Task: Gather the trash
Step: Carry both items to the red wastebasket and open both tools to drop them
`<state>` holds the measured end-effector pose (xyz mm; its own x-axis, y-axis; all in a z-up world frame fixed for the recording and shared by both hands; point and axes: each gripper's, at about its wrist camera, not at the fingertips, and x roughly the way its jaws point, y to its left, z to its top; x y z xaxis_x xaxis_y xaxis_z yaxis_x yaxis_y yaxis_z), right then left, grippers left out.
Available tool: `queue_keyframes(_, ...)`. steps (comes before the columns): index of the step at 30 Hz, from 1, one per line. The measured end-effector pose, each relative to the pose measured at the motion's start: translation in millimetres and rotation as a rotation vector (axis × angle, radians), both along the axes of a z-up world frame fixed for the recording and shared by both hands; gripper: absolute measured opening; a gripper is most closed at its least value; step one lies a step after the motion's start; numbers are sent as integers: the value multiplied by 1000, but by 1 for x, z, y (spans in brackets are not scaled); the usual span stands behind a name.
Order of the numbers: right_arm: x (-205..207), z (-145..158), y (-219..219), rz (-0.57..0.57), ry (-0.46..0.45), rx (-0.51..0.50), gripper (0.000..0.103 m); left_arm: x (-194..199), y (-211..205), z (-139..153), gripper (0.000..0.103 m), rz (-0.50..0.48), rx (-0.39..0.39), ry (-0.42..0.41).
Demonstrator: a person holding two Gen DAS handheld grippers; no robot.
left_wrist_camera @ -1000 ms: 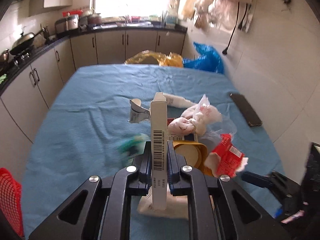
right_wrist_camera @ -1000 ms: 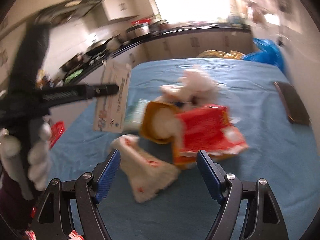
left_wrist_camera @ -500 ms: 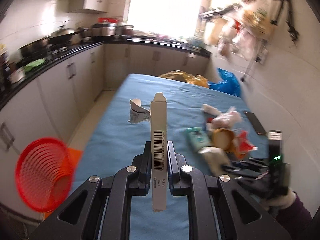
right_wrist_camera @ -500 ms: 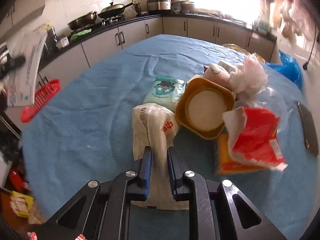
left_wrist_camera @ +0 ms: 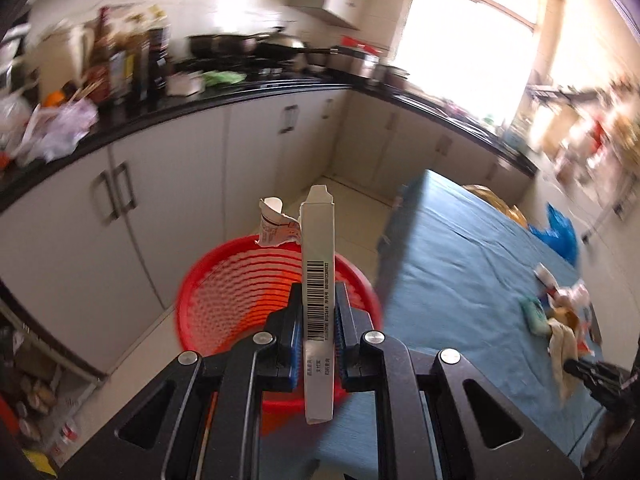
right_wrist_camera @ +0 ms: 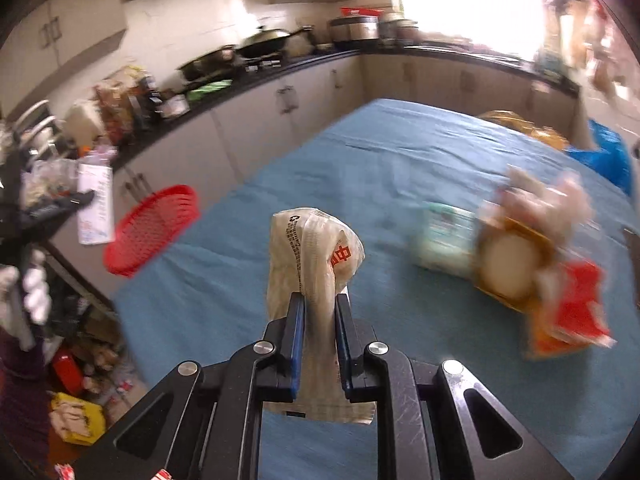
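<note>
Left tool (left_wrist_camera: pixel 318 320) clamps one carton (left_wrist_camera: pixel 318 280) over one red basket (left_wrist_camera: pixel 224 304); right tool (right_wrist_camera: pixel 320 320) grips one bag (right_wrist_camera: pixel 316 264).

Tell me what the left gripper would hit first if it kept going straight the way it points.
Most likely the red basket: it lies directly ahead of the left gripper, beyond the torn carton clamped in its jaws. Depth is unclear, so it could pass over the rim.

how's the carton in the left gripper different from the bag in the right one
The carton is stiff, flat and upright, with a barcode; the bag is soft, crumpled and droops. The carton hangs above the red basket; the bag hangs above the blue table. Both are clamped in shut jaws.
</note>
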<state>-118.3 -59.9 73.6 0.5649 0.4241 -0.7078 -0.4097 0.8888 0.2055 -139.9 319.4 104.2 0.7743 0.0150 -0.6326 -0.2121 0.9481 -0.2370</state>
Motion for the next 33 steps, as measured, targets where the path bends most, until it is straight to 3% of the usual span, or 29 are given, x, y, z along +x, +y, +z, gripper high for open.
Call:
queue_keyframes(9, 45, 6, 160, 213, 47, 134, 16, 26, 49, -29, 13, 51, -79, 27)
queue_keyframes(14, 59, -2, 227, 280, 32, 109, 18, 31, 61, -37, 13, 61, -93, 23)
queue_keyframes(15, 61, -6, 238, 275, 5, 84, 25, 31, 63, -38, 14, 63, -95, 21)
queue_keyframes(17, 65, -12, 251, 260, -14, 45, 43, 28, 67, -38, 32, 64, -102, 14)
queue_keyframes(19, 66, -14, 249, 257, -13, 55, 47, 23, 69, -37, 45, 75, -95, 0)
queue_keyframes(26, 64, -8, 203, 170, -7, 58, 49, 6, 53, -26, 49, 86, -2, -24)
queue_keyframes(33, 47, -9, 138, 74, 6, 77, 53, -11, 1, -13, 54, 95, 204, -28)
